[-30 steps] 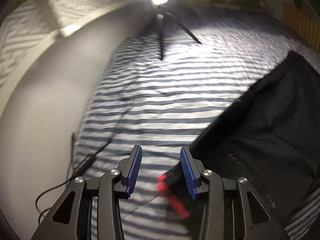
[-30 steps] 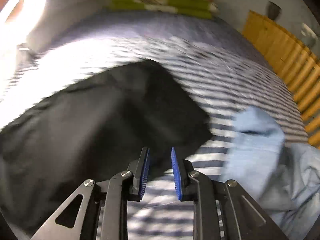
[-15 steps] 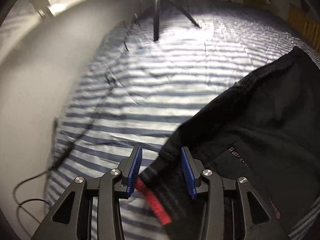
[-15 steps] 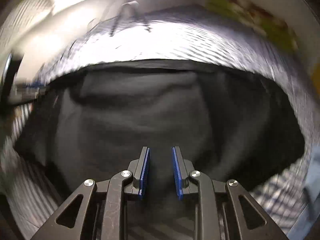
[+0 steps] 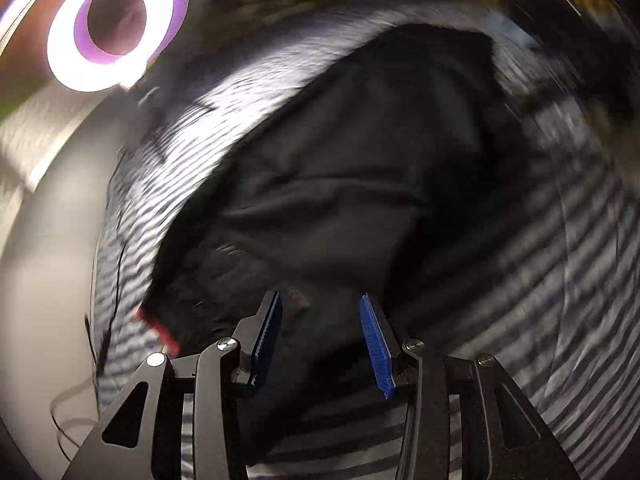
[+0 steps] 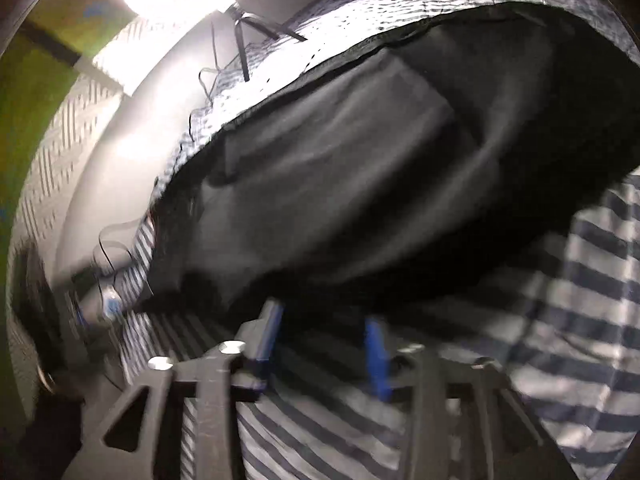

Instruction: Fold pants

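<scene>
Both my claws gape wide and empty: the left gripper [image 5: 320, 340] over the black pants [image 5: 360, 168], the right gripper [image 6: 324, 344] at their edge on the striped bedsheet [image 6: 580, 320].

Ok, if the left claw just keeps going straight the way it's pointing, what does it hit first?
Most likely the black fabric pants. The open left claw already has that dark cloth filling the gap between its blue pads, lying on the blue-and-white striped bedsheet. The frame is blurred, so depth is uncertain.
</scene>
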`<state>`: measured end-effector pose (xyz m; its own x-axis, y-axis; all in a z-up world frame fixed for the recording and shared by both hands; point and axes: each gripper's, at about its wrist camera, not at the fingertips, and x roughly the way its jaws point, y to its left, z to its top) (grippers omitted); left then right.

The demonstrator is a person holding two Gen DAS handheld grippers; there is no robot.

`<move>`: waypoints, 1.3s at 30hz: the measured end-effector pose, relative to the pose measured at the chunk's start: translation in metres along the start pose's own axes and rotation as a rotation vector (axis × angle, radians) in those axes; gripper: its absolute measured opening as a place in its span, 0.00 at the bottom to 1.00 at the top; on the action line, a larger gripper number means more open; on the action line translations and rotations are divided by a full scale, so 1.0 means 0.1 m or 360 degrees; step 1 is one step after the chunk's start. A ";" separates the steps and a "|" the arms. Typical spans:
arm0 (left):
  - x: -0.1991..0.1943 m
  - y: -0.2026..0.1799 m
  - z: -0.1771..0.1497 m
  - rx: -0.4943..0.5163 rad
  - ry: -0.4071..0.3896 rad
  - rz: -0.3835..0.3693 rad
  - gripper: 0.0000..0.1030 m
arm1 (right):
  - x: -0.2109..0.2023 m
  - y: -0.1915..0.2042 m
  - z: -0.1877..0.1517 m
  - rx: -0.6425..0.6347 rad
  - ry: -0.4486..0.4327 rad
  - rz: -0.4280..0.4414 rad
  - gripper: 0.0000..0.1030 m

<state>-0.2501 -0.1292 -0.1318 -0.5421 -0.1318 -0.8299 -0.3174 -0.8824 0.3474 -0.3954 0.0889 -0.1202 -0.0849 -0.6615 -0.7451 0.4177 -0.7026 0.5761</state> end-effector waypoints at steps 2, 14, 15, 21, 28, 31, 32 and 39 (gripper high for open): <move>0.12 -0.10 0.04 0.0039 0.0033 0.0019 0.47 | -0.06 -0.02 0.08 0.0090 -0.0012 0.0053 0.14; -0.21 -0.10 0.28 -0.0081 -0.0071 -0.0201 0.46 | -1.06 -0.72 -0.03 0.0252 -0.0243 -0.0133 0.26; -0.24 -0.26 0.41 -0.0034 -0.0105 -0.0255 0.46 | -1.12 -0.85 -0.02 0.0302 -0.0287 -0.0158 0.27; 0.06 -1.01 1.10 0.0144 -0.0189 -0.0402 0.47 | -1.44 -1.47 0.15 0.0505 -0.0554 -0.0369 0.32; 0.70 -1.31 1.40 0.0249 -0.0068 -0.0405 0.43 | -1.50 -2.13 0.49 0.0832 -0.0710 -0.0332 0.50; 0.70 -1.31 1.38 0.0260 -0.0063 -0.0413 0.33 | -1.54 -2.42 0.60 0.0984 -0.0753 -0.0214 0.50; 0.69 -1.29 1.38 0.0248 -0.0057 -0.0421 0.32 | -1.56 -2.50 0.64 0.1032 -0.0783 -0.0179 0.50; 0.68 -1.20 1.52 0.0163 -0.0059 -0.0496 0.33 | -1.53 -2.56 0.93 0.0983 -0.0768 -0.0257 0.50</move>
<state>-0.3671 0.0363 -0.1638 -0.4339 0.1554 -0.8874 -0.5481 -0.8273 0.1231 -0.5735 0.3451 -0.1222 -0.5424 -0.4806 -0.6891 -0.1978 -0.7242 0.6607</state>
